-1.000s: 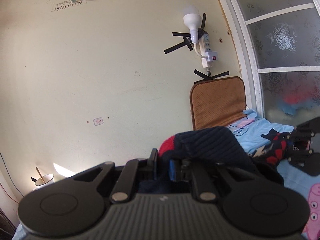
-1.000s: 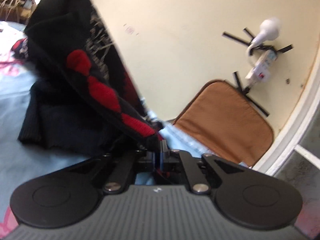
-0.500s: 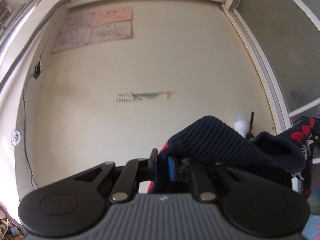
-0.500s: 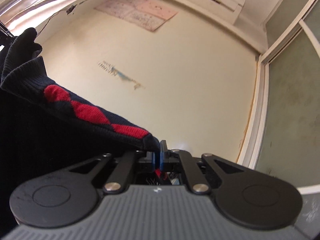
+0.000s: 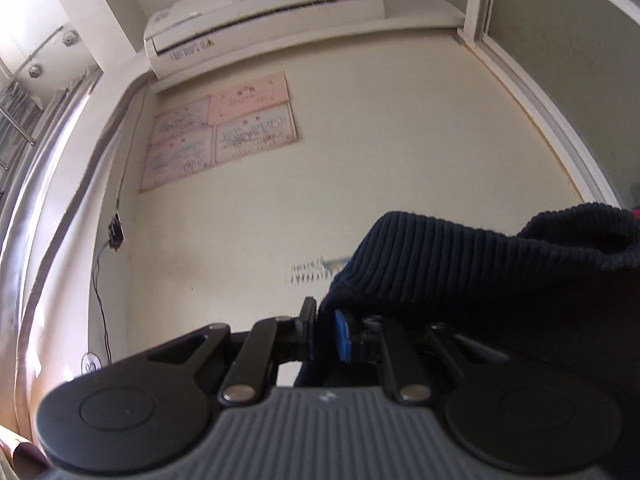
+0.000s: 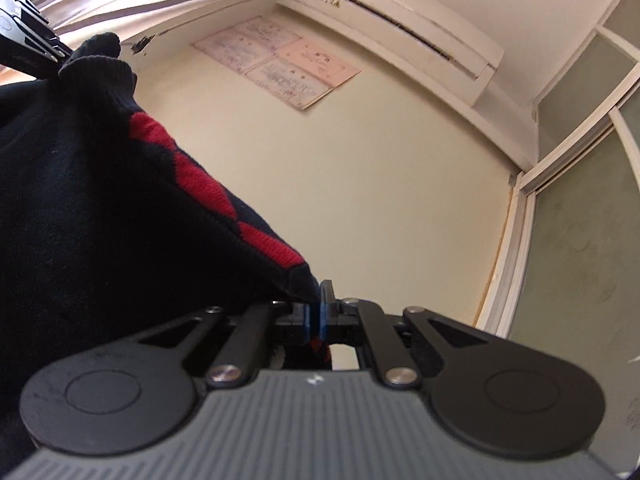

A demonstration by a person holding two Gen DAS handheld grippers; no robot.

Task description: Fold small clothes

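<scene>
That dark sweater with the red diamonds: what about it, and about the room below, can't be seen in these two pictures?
- Sweater: its full shape and lower half, cut off by the left edge in the right wrist view and by the right edge in the left wrist view.
- Bed or surface below: in neither view; both cameras tilt up at the wall and air conditioner.
- Wall papers: print too small to read.
- Left gripper fingers: fabric hides one.

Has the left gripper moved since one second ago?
Yes. The left gripper, shut on the dark sweater, has tilted upward: the wall view shifted from the bed and lamp to the air conditioner.
</scene>
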